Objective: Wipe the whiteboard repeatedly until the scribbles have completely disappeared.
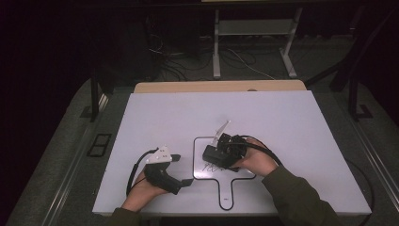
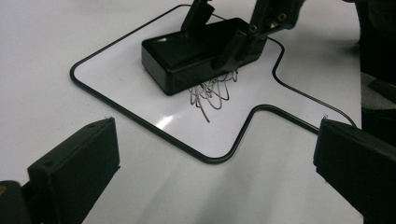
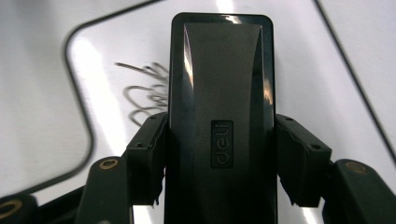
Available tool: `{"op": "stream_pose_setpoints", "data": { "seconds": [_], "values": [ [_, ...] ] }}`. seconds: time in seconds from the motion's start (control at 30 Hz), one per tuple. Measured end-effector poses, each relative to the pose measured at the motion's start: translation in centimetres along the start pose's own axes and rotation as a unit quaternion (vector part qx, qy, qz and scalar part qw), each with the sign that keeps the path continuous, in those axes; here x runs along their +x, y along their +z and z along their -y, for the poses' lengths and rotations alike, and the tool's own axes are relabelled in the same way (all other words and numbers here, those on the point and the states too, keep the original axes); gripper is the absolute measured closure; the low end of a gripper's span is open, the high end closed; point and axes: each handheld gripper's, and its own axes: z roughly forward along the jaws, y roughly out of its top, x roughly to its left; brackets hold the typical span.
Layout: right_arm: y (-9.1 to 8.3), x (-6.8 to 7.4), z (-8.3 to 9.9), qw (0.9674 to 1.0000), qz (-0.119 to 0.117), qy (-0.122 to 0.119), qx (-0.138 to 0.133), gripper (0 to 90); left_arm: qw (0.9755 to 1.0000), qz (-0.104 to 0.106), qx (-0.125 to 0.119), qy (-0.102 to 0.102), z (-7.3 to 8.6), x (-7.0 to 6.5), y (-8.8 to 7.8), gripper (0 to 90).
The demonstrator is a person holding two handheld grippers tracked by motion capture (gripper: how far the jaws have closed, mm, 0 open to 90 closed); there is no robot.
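Observation:
A black block eraser (image 1: 212,155) marked "deli" (image 3: 222,84) rests on a small white board with a black rim (image 1: 201,143), over a patch of thin scribbled lines (image 2: 212,93). My right gripper (image 3: 222,158) is shut on the eraser's two long sides, and the hand holding it reaches in from the right (image 1: 221,151). In the left gripper view the eraser (image 2: 187,51) lies flat on the board (image 2: 121,79), with scribbles poking out from under its near end. My left gripper (image 1: 182,170) lies on the table left of the board, jaws wide open and empty (image 2: 215,149).
The board's handle (image 1: 226,193) points toward the table's near edge. The big white tabletop (image 1: 291,122) spreads around the board, with a wooden strip (image 1: 221,86) along its far edge. Beyond it are desk legs and cables on the floor (image 1: 235,61).

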Motion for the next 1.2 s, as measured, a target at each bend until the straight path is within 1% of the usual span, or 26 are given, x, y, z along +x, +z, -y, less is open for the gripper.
{"op": "stream_pose_setpoints", "data": {
  "seconds": [0.2, 0.27, 0.3, 0.37, 0.47, 0.5, 0.57, 0.63, 0.73, 0.77, 0.8, 0.83, 0.87, 0.9, 0.93, 1.03, 1.1, 1.17, 1.2],
  "values": [
    [0.2, 1.6, -0.7, 0.9997, -0.013, -0.022, 0.002, 38.7, 1.0000, 0.001, 0.000, 0.001, 0.0, 0.0, 0.0, 0.0],
    [0.3, 2.1, -0.9, 0.9992, -0.021, -0.035, 0.001, 38.7, 1.0000, 0.001, 0.000, 0.001, 0.0, 0.0, 0.0, 0.0],
    [0.3, 2.4, -1.1, 0.9990, -0.027, -0.037, 0.001, 38.7, 1.0000, 0.001, 0.000, 0.001, 0.0, 0.0, 0.0, 0.0],
    [0.4, 2.7, -1.2, 0.9987, -0.028, -0.042, 0.000, 38.7, 1.0000, 0.001, 0.001, 0.001, 0.0, 0.0, 0.0, 0.0],
    [0.4, 2.4, -1.2, 0.9991, -0.028, -0.032, 0.000, 38.8, 1.0000, 0.000, 0.000, 0.001, 0.0, 0.0, 0.0, 0.0],
    [0.4, 2.2, -1.2, 0.9992, -0.025, -0.030, 0.000, 38.7, 1.0000, 0.000, 0.000, 0.001, 0.0, 0.0, 0.0, 0.0],
    [0.3, 1.6, -1.0, 0.9998, -0.009, -0.019, 0.005, 38.7, 1.0000, 0.001, 0.001, 0.001, 0.0, 0.0, 0.0, 0.0],
    [0.2, 0.9, -0.7, 1.0000, -0.005, -0.004, 0.004, 38.7, 1.0000, 0.001, 0.001, 0.000, 0.0, 0.0, 0.0, 0.0],
    [0.1, -0.1, -0.2, 1.0000, 0.001, 0.009, 0.001, 38.7, 1.0000, 0.001, 0.001, 0.000, 0.0, 0.0, 0.0, 0.0],
    [0.1, -0.2, -0.1, 0.9999, 0.002, 0.011, 0.001, 38.7, 1.0000, 0.001, 0.001, 0.000, 0.0, 0.0, 0.0, 0.0],
    [0.1, -0.2, -0.1, 1.0000, 0.003, 0.009, 0.001, 38.7, 1.0000, 0.001, 0.001, 0.001, 0.0, 0.0, 0.0, 0.0],
    [0.1, 0.0, -0.2, 0.9999, 0.003, 0.013, 0.002, 38.7, 1.0000, 0.001, 0.002, 0.001, 0.0, 0.0, 0.0, 0.0],
    [0.1, 0.1, -0.3, 1.0000, 0.005, 0.007, 0.004, 38.7, 1.0000, 0.001, 0.002, 0.001, 0.0, 0.0, 0.1, 0.0],
    [0.1, 0.4, -0.4, 1.0000, 0.001, 0.005, 0.003, 38.7, 1.0000, 0.002, 0.002, 0.001, 0.0, 0.0, 0.1, 0.0],
    [0.1, 0.7, -0.5, 1.0000, -0.001, -0.002, 0.004, 38.7, 1.0000, 0.002, 0.002, 0.000, 0.0, 0.0, 0.1, 0.0],
    [0.3, 1.7, -0.9, 0.9998, -0.005, -0.017, 0.006, 38.7, 1.0000, 0.002, 0.002, 0.001, 0.0, -0.1, 0.1, 0.0],
    [0.4, 2.4, -1.2, 0.9997, -0.010, -0.021, 0.006, 38.8, 1.0000, 0.002, 0.002, 0.002, 0.0, 0.0, 0.1, 0.0],
    [0.4, 3.0, -1.5, 0.9993, -0.010, -0.035, 0.008, 38.8, 1.0000, 0.001, 0.002, 0.004, 0.0, 0.0, 0.1, 0.0],
    [0.5, 3.3, -1.6, 0.9991, -0.014, -0.038, 0.008, 38.8, 1.0000, 0.001, 0.002, 0.004, 0.0, 0.0, 0.1, 0.0]
  ]
}}
